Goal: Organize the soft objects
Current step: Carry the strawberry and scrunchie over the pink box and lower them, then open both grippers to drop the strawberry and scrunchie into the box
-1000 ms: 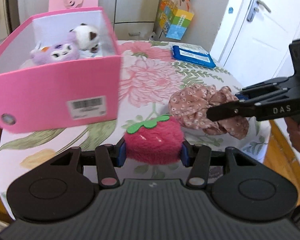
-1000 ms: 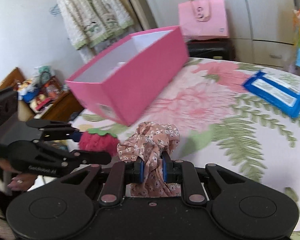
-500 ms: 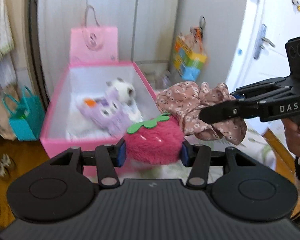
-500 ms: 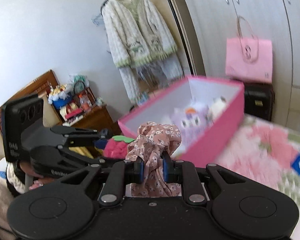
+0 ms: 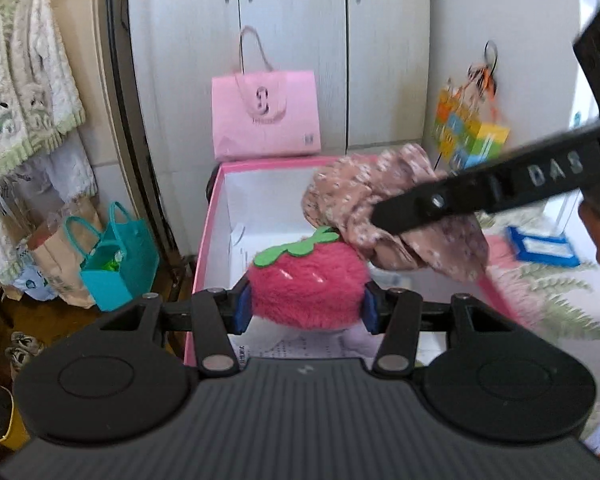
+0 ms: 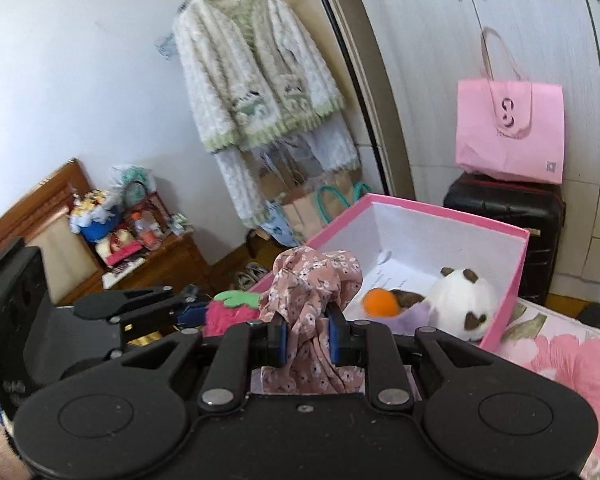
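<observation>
Blue pads: the left gripper (image 5: 306, 308) has its fingers (image 5: 242, 307) clamped on the strawberry plush (image 5: 306, 290), one pad on each flank.
Strawberry plush: pink fur with a green felt leaf, held in the air over the near end of the box (image 5: 214, 240).
Right gripper (image 6: 307, 338): its fingers (image 6: 278, 340) are opening, with the scrunchie (image 6: 312, 292) between the pads and touching them.
Scrunchie: dusty-pink floral cloth, bunched above the pads and hanging below them, just beside the strawberry plush and above the box's near rim.
Box: pink outside, white inside, open on top, resting on the flowered surface (image 6: 560, 360).
Inside the box: a white plush (image 6: 462, 304) with brown patches, a lilac plush (image 6: 414, 318) with an orange ball on it, both toward the right wall in the right wrist view.
Behind the box: a pink bag (image 5: 266, 116) on a black case (image 6: 504, 216), in front of grey cupboard doors.
Surface, right side: a blue pack (image 5: 542, 246) lies flat, well apart from the box.
Left of the box: a teal tote (image 5: 118, 264) on the floor; a cream and green cardigan (image 6: 252, 76) hangs on the wall.
</observation>
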